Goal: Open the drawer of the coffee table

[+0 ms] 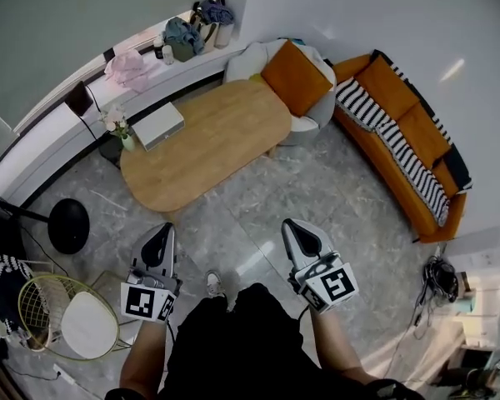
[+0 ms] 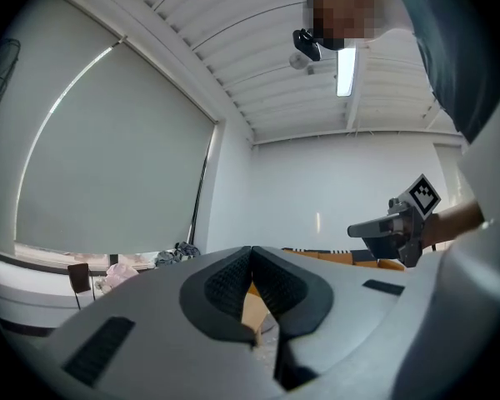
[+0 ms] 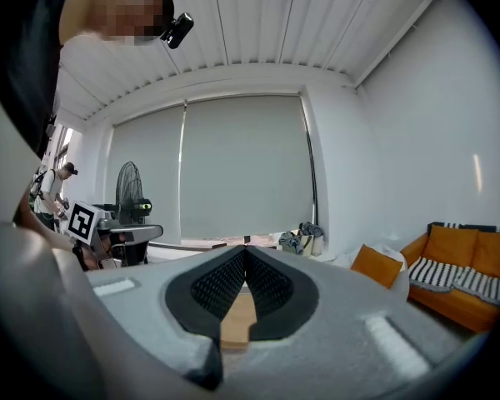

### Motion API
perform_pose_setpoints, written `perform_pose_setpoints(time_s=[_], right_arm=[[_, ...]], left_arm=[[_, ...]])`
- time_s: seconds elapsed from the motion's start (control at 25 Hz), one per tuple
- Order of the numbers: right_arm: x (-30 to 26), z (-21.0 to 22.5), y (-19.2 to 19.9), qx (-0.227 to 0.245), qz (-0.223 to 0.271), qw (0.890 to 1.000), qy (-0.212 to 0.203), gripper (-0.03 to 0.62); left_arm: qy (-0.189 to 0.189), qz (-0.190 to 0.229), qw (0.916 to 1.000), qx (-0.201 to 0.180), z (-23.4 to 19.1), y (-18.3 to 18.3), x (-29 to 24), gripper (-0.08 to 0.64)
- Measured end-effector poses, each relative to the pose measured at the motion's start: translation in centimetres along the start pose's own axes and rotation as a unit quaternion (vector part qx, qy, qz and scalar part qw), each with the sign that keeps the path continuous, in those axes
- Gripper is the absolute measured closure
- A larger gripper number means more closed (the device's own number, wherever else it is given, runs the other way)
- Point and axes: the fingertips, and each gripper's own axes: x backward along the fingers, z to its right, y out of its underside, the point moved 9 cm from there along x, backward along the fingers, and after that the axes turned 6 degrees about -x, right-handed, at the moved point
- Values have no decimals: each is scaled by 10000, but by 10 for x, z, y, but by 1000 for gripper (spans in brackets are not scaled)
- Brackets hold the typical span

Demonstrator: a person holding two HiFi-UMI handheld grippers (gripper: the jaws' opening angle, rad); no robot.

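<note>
The oval wooden coffee table (image 1: 221, 140) stands ahead of me on the grey marble floor; no drawer shows from above. My left gripper (image 1: 164, 230) hangs over the floor short of the table's near edge, jaws shut with nothing between them. My right gripper (image 1: 292, 225) is level with it further right, also shut and empty. In the left gripper view the pads (image 2: 233, 277) meet at the tip, with a strip of table wood behind them. The right gripper view shows its pads (image 3: 267, 282) closed too, and the table top (image 3: 237, 315) beyond.
A white box (image 1: 158, 124) and a small flower vase (image 1: 119, 127) sit on the table's left end. A white armchair with an orange cushion (image 1: 296, 77) touches its far end. An orange sofa (image 1: 408, 144) lines the right wall. A black round base (image 1: 68, 225) and wire stool (image 1: 67, 317) stand at my left.
</note>
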Motion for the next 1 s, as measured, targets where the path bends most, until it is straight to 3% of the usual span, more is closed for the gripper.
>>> perform_pose_setpoints(time_s=[0.36, 0.56, 0.72, 1.0], right_arm=[[-28, 46, -1, -107, -318, 9994, -35, 588], [-59, 73, -18, 13, -256, 9983, -517, 588], [-83, 95, -33, 155, -304, 9956, -875, 588], [-111, 124, -31, 194, -652, 9879, -1391, 588]], left_arm=[[-96, -58, 9999, 19, -3, -2, -36, 552], [-481, -83, 9988, 72, 0, -9, -55, 552], [-640, 6, 9979, -106, 9, -24, -72, 552], [-1229, 9, 9924, 98, 13, -21, -87, 552]])
